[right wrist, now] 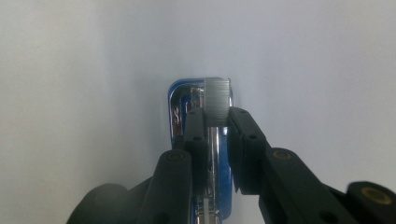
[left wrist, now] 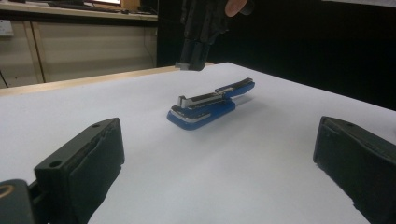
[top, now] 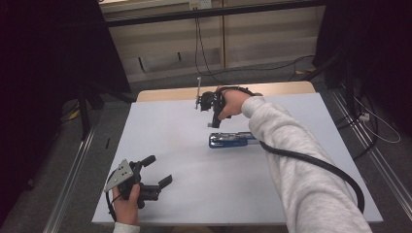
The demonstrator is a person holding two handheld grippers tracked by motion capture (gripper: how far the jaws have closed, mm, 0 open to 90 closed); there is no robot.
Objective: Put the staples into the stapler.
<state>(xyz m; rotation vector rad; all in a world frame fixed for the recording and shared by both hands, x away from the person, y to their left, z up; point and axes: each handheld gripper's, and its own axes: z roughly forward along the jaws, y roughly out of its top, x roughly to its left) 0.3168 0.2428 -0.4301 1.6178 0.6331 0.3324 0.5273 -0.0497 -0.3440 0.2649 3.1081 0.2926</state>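
Stapler [top: 232, 140] open mid-table; staple strip [right wrist: 217, 100] pinched in right tongs [top: 214, 124], needing straight lowering into channel; left tongs [top: 158, 171] wide, empty.

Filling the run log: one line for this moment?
right gripper: shut on staple strip, above blue stapler | left gripper: open, idle

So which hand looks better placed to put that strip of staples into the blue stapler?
The right. Its claw already grips the staple strip above the open blue stapler. The left claw sits open near the table's front edge, well away from it.
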